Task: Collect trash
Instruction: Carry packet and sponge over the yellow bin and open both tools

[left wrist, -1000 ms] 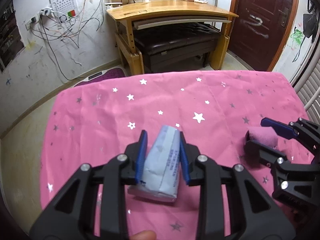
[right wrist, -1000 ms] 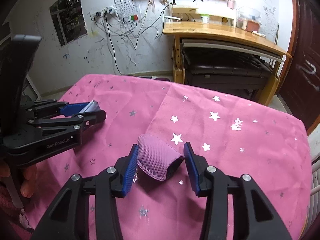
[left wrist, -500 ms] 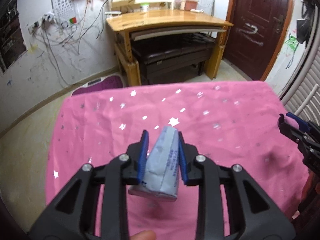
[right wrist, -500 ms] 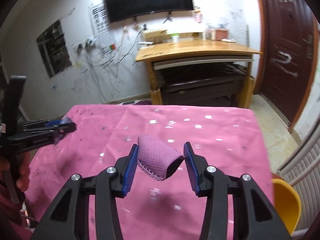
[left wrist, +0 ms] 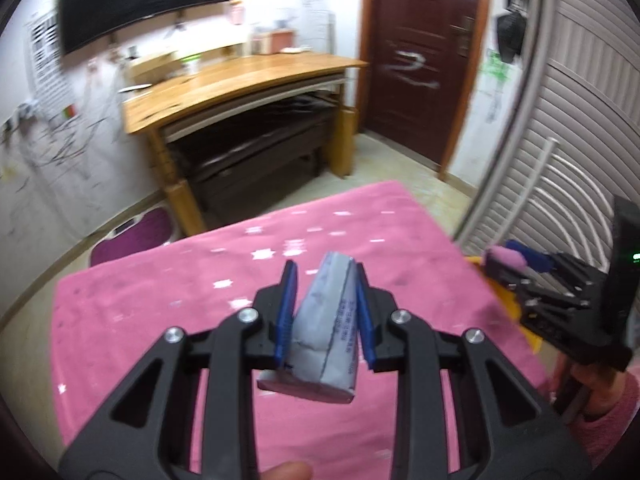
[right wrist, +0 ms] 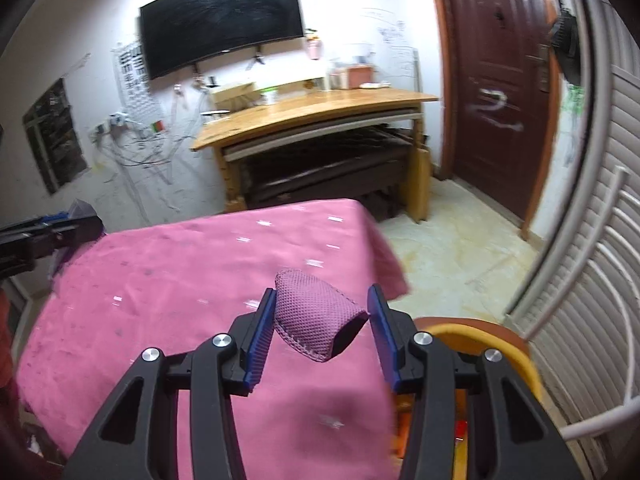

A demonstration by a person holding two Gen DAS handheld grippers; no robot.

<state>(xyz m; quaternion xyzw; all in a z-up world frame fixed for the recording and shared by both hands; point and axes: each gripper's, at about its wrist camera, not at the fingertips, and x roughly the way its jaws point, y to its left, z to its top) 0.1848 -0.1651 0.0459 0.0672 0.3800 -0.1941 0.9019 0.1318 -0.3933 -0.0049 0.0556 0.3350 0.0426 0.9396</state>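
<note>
The left claw [left wrist: 326,312] pinches a crumpled grey-blue paper packet [left wrist: 326,334] between its ribbed blue pads; the packet is wedge-shaped, narrow at the far tip and broad and folded at the near end, with a column of small dark print down its right face (too blurred to read). The right claw [right wrist: 322,326] grips a soft mauve pouch [right wrist: 316,314] of dimpled mesh fabric, rounded like a thimble, with a stitched seam and a dark open end. Its left pad presses the pouch and the right pad meets its dark end.

Below both claws lies the worktop [left wrist: 168,312], draped in pink cloth with silver stars. Just right of and below the right claw sits a yellow-rimmed bin [right wrist: 508,350], partly hidden by the claw's arm.

A second ago both claws hung over the middle of the cloth; now they have swung towards its right edge, with the bin, a white slatted shutter [right wrist: 600,240] and a dark red door [right wrist: 500,80] in view.
</note>
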